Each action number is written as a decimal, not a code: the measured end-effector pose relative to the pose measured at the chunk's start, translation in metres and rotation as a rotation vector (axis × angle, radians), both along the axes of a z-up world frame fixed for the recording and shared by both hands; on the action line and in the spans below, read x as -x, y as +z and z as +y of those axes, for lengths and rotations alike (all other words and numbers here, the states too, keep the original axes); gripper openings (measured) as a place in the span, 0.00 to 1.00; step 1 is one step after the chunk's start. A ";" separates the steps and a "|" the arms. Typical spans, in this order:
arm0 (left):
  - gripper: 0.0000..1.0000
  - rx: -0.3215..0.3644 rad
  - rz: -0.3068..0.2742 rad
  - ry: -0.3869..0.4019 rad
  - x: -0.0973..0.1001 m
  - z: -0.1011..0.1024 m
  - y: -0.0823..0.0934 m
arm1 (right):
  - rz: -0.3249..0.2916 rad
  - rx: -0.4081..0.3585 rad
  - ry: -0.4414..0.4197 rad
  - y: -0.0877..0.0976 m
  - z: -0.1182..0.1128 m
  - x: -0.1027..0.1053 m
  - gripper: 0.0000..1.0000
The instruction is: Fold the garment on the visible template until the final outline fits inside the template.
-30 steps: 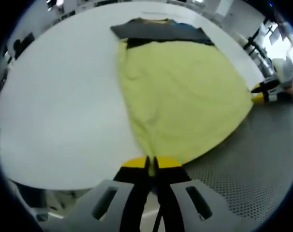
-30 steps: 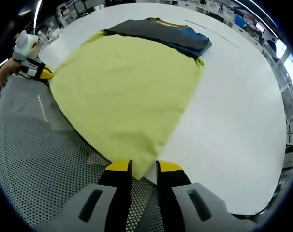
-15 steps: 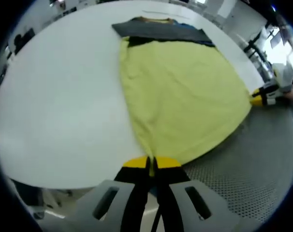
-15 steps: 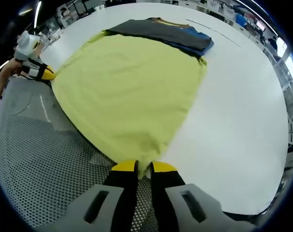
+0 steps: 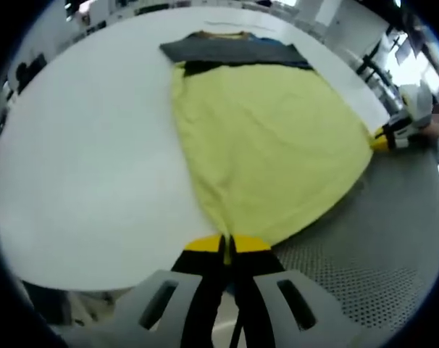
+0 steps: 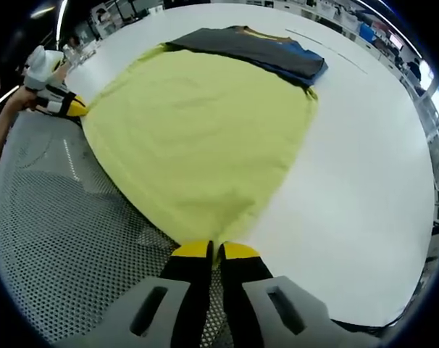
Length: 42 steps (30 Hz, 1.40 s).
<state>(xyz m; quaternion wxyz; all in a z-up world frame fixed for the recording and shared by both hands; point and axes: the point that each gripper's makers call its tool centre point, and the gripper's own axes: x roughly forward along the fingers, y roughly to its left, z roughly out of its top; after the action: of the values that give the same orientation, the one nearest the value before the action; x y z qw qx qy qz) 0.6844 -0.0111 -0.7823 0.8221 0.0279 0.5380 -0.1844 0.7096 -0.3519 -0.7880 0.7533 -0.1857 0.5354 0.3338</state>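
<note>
- Yellow garment (image 5: 270, 152): soft matt cloth, faintly creased.
- Dark garment (image 6: 252, 47): matt cloth.
- White table (image 5: 89, 167): smooth, matt.
- Grey mat (image 6: 60, 239): perforated, dotted with small holes.
- Left gripper (image 5: 227, 246): yellow tips, black fingers, grey plastic body.

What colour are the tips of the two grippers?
Yellow, on black jaws; best seen on the right gripper in the right gripper view.

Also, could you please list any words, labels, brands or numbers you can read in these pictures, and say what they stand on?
None can be read: the yellow garment, the dark garment, the white table and both tongs carry no legible text.
</note>
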 end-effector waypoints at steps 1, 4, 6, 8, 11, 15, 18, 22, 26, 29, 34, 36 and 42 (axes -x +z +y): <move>0.00 0.000 -0.001 -0.002 0.000 0.000 0.000 | -0.002 0.003 0.008 0.000 0.000 0.000 0.05; 0.00 0.005 -0.002 -0.007 0.000 0.000 0.000 | -0.003 0.002 0.019 0.000 0.000 0.000 0.05; 0.00 0.009 -0.001 -0.011 0.000 0.000 0.000 | -0.002 -0.001 0.022 0.000 0.000 0.000 0.05; 0.00 0.012 -0.002 -0.005 0.000 0.000 0.000 | -0.005 0.000 0.029 0.000 0.001 0.000 0.05; 0.00 0.017 -0.013 0.008 -0.001 0.000 0.000 | -0.013 0.008 0.049 0.000 0.001 0.000 0.05; 0.00 0.016 -0.020 0.021 -0.001 0.000 0.001 | -0.006 0.000 0.056 0.000 0.001 0.000 0.04; 0.00 0.017 -0.024 0.030 -0.001 0.000 0.000 | -0.006 -0.006 0.073 0.000 0.002 0.001 0.04; 0.00 0.026 -0.025 0.037 0.000 -0.001 0.001 | -0.010 -0.017 0.079 0.001 0.001 0.001 0.03; 0.00 0.030 -0.034 0.043 0.001 0.000 0.001 | -0.027 -0.024 0.048 0.003 -0.001 0.000 0.03; 0.00 0.043 -0.041 0.057 0.002 0.001 0.002 | -0.047 -0.043 0.045 0.011 0.000 -0.003 0.03; 0.00 0.063 -0.058 0.065 0.002 0.000 0.011 | -0.072 -0.101 0.012 0.027 -0.003 -0.005 0.03; 0.00 0.068 -0.069 0.065 0.002 -0.001 0.016 | -0.083 -0.107 0.011 0.031 -0.002 -0.005 0.03; 0.00 0.141 -0.117 0.041 0.003 -0.014 0.043 | -0.154 -0.131 -0.013 0.051 -0.005 -0.008 0.03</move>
<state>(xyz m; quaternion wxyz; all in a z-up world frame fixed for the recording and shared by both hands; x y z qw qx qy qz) 0.6814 -0.0248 -0.7397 0.8557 -0.0303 0.4751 -0.2030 0.7177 -0.3569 -0.7373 0.8047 -0.1579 0.4543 0.3481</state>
